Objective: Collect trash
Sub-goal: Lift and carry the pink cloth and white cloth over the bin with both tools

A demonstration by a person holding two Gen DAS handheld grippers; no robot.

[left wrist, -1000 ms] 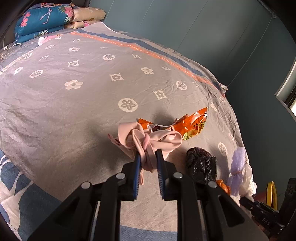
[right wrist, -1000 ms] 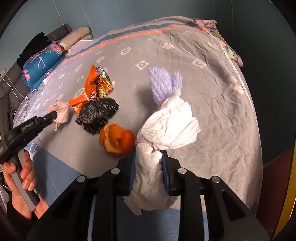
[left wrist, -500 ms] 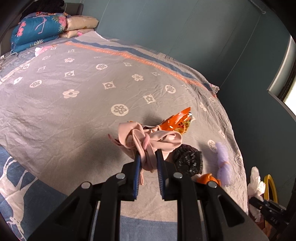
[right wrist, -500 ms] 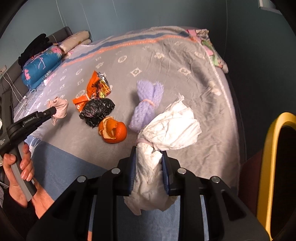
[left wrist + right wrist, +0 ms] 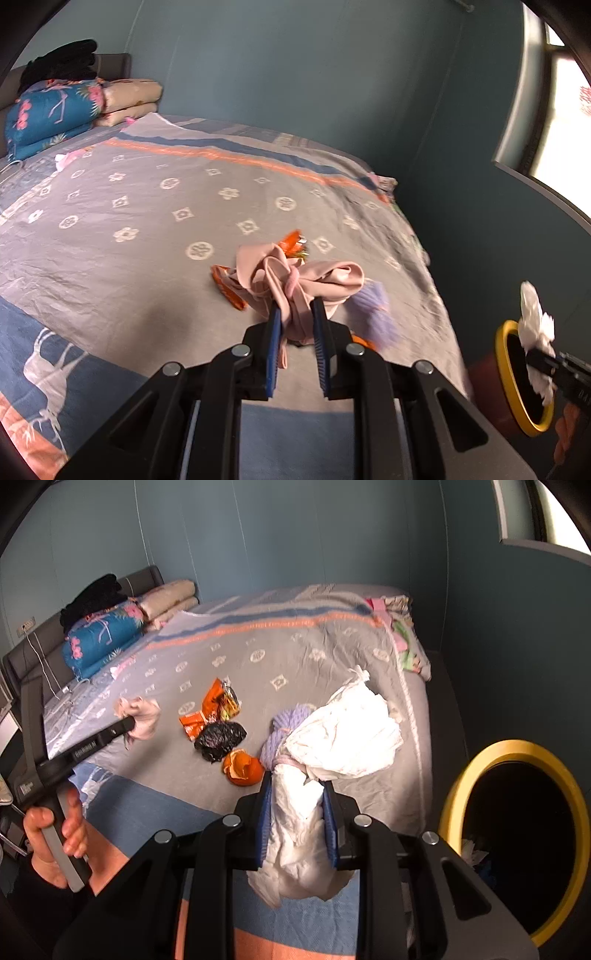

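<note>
My left gripper [image 5: 294,314] is shut on a knotted pink cloth [image 5: 295,275], held above the bed; it also shows in the right wrist view [image 5: 140,716]. My right gripper [image 5: 297,782] is shut on a crumpled white paper bundle [image 5: 347,731], held beside a yellow-rimmed bin [image 5: 517,834]. In the left wrist view the bundle [image 5: 535,314] hangs over the bin's rim [image 5: 508,373]. On the bed lie an orange snack wrapper [image 5: 210,709], a black crumpled bag [image 5: 221,738], an orange peel [image 5: 243,768] and a purple tuft [image 5: 288,720].
The grey patterned bedspread [image 5: 147,221] covers the bed. Folded blue floral and beige bedding [image 5: 66,107] is stacked at the head. Teal walls stand close behind and to the right. A window [image 5: 565,110] is at the upper right.
Both grippers have lifted and pulled back from the bed with their loads. The right gripper has swung the white bundle toward the yellow-rimmed bin, which now fills more of its view.
</note>
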